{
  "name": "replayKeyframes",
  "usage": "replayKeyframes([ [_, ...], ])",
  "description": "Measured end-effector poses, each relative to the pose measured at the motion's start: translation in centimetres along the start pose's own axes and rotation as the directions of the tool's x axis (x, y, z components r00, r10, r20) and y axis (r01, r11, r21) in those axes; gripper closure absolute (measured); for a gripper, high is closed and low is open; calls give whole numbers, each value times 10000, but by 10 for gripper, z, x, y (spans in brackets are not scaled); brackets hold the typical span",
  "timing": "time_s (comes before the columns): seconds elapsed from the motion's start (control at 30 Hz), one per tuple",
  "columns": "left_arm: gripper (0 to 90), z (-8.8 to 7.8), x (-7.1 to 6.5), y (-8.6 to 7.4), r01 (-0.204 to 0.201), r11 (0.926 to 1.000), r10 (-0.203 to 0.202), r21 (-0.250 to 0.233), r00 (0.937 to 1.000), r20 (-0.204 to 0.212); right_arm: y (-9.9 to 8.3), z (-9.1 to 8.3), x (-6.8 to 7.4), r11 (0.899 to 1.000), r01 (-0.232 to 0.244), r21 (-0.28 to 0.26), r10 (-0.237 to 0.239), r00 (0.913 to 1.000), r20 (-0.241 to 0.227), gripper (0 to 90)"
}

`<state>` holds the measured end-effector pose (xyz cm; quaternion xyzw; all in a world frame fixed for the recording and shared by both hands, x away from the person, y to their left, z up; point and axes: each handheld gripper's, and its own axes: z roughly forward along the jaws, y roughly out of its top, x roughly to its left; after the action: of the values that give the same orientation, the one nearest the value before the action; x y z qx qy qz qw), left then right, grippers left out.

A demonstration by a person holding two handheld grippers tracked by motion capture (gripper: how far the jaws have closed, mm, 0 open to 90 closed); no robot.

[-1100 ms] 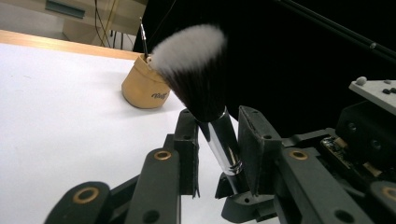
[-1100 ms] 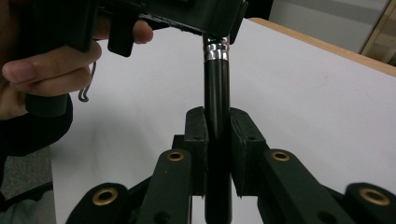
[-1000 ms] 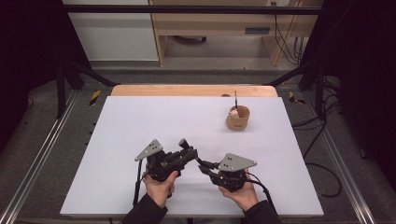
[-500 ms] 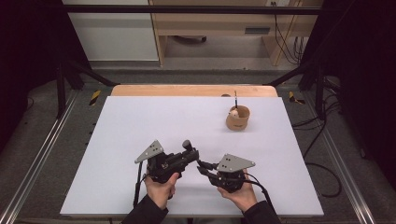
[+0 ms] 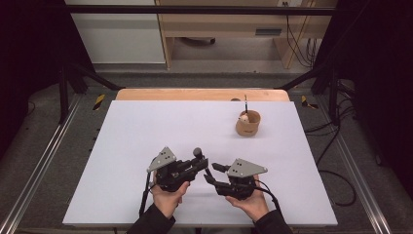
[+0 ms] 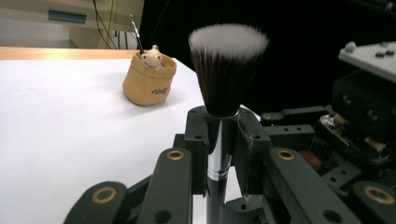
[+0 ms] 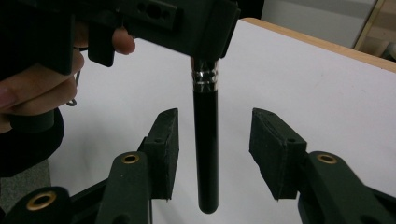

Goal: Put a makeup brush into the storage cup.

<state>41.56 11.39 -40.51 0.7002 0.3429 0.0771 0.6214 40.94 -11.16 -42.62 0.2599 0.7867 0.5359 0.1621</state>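
While the left claw (image 6: pixel 219 135) grips the makeup brush (image 6: pixel 226 70) upright over the desk (image 5: pixel 146 126), the right claw (image 7: pixel 215 144) has just opened around its handle; 1 weak pinch could drop it.

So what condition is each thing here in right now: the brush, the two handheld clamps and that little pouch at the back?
Makeup brush: upright, bristles up, clamped at its silver collar.
Left gripper: shut on the brush.
Right gripper: jaws just opened, apart beside the black handle.
Tan pouch: upright on the table, open-topped, holding a thin stick.
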Motion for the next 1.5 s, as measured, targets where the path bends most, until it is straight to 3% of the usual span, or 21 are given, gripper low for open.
replayKeyframes([
  [0.2,769,3,-7,-1,-381,9990,382,224,9992,-68,2,0,1,9998,-151,118,152,9999,-79,594],
  [0.6,769,6,-11,-3,-617,9972,619,414,9981,-36,3,-1,1,9990,-392,233,400,9986,-354,766],
  [0.97,759,7,-10,-2,-650,9969,648,452,9979,62,3,-1,1,9992,-341,223,352,9981,-503,793],
  [1.5,421,-2,-6,5,-1244,9917,1246,332,9922,-20,0,-8,-12,9976,-685,123,684,9977,33,793],
])
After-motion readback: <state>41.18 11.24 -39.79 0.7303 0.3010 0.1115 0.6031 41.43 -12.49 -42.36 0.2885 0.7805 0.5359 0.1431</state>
